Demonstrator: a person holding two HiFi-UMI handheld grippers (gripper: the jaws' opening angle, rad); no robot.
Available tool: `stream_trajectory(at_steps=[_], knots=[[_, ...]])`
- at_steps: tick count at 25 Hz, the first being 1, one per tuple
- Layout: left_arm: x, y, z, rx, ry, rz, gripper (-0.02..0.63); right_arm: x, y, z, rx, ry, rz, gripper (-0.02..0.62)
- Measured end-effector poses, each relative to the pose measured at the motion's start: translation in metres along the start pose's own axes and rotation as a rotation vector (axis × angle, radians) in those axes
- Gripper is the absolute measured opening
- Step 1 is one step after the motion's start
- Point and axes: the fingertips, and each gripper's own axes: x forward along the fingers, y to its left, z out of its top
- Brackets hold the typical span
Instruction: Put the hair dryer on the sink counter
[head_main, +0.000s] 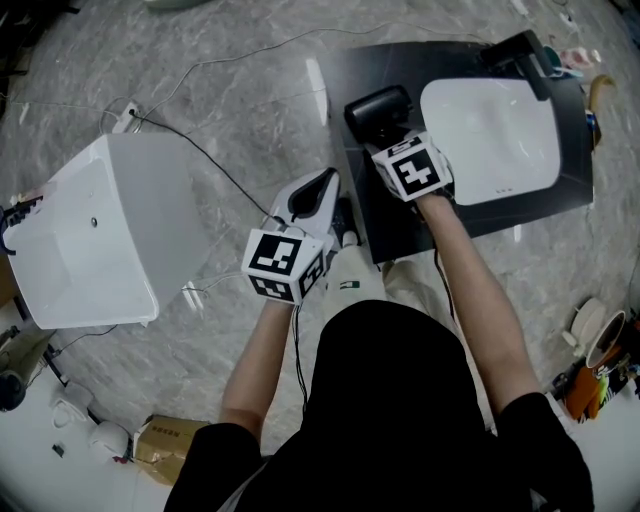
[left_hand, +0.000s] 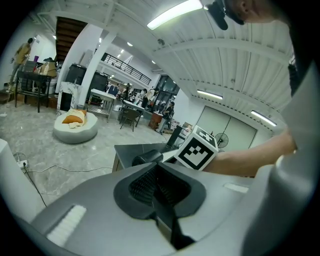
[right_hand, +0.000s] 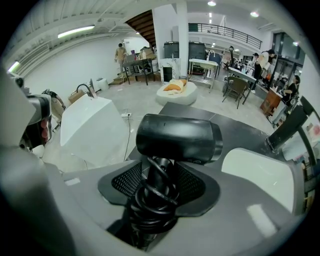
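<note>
Head view: camera above the person, facing steeply down. It covers the grey marbled stone floor (head_main: 230, 90), both forearms and the flat black sink counter (head_main: 345, 75).

Left gripper view: camera close behind the left gripper (left_hand: 159, 176), facing level across the hall towards the counter (left_hand: 127, 150).

Right gripper view: camera close behind the right gripper (right_hand: 159, 172), facing out over the counter (right_hand: 240, 132).

The counter appears in all three views.

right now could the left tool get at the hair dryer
Probably yes: the hair dryer has its barrel bare above the right tool, close by, with nothing between. The left tool is shut and would need opening.
</note>
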Motion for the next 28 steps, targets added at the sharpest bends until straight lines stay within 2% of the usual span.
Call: stream_trajectory(at_steps=[5, 9, 16, 28], knots=[[0.0, -0.002, -0.002, -0.001, -0.006, 0.016, -0.002, -0.011, -0.001, 0.002, 0.0, -0.031, 0.012, 0.222], [-0.002, -0.012, -0.002, 0.006, -0.012, 0.03, -0.002, -0.027, 0.009, 0.004, -0.007, -0.07, 0.054, 0.221], [-0.016, -0.032, -0.004, 0.042, -0.033, 0.089, -0.002, -0.067, 0.024, -0.004, -0.159, -0.173, 0.04, 0.192], [-0.046, -0.086, -0.018, 0.031, -0.079, 0.172, -0.002, -0.133, 0.035, -0.046, -0.214, -0.286, 0.063, 0.057]])
